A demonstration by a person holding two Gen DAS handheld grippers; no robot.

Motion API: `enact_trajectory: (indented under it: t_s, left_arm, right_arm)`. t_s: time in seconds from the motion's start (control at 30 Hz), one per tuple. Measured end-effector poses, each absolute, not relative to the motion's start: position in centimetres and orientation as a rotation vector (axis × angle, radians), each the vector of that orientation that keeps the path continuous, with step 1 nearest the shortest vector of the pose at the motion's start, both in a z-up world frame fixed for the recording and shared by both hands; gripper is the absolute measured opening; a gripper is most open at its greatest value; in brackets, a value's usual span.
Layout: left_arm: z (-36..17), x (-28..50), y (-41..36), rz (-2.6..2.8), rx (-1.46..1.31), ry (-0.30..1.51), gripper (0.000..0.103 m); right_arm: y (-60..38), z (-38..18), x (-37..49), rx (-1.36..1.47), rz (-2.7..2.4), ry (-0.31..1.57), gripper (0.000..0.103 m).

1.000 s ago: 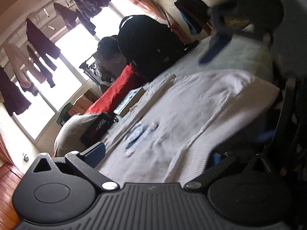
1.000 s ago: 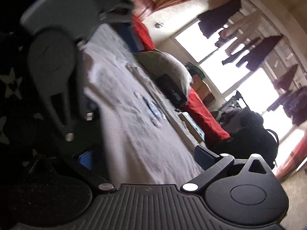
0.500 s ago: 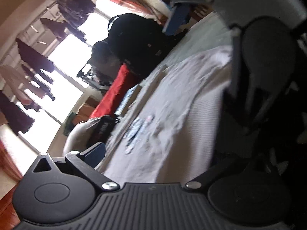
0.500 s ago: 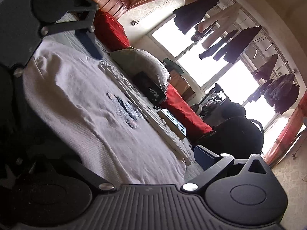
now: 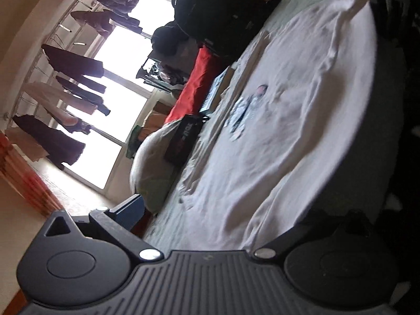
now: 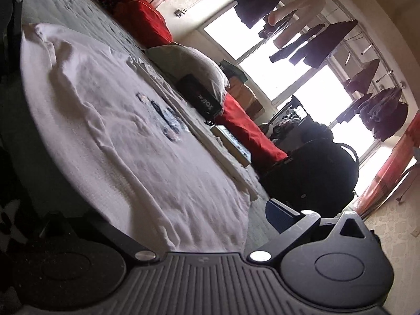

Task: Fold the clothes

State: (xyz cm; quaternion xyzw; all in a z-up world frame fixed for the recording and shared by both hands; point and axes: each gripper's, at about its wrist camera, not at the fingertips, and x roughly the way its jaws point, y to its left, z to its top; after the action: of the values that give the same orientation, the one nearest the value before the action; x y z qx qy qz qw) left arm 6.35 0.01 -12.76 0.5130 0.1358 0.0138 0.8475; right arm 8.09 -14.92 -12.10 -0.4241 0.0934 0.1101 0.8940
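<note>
Both hand-held grippers have swung since the earlier frames, so that neither now fills the other's view, and each looks low across the bed along the white sweater; the left hand-held gripper (image 5: 210,218) has its fingers spread wide with nothing between them, one blue pad (image 5: 130,211) clear of the cloth beside the sweater's near hem; the right hand-held gripper (image 6: 207,225) is likewise wide and empty, its blue pad (image 6: 279,216) just off the sweater's corner; the white sweater (image 5: 288,120) lies spread flat, print side up, on the grey bed (image 6: 78,8), with light creases only; by my reading no fold is made yet, and everything remains to do; the sweater's near edge runs close to the bed's edge, so little room lies there; beyond the sweater's far side sit a pillow (image 6: 189,63), a black box (image 6: 202,98), a red cushion (image 6: 244,128) and a black backpack (image 6: 309,168), which limit sweeping outward; bare bed beyond the sweater's collar end offers space.
</note>
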Motion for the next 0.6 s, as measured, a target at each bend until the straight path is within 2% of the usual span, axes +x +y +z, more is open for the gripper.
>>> enact_trajectory:
  t_s: [0.6]
  left_arm:
    - [-9.7, 9.0, 0.6, 0.090, 1.074, 0.204, 0.102]
  right_arm:
    - [-14.9, -9.9, 9.5, -0.949, 0.160, 0.087, 0.103]
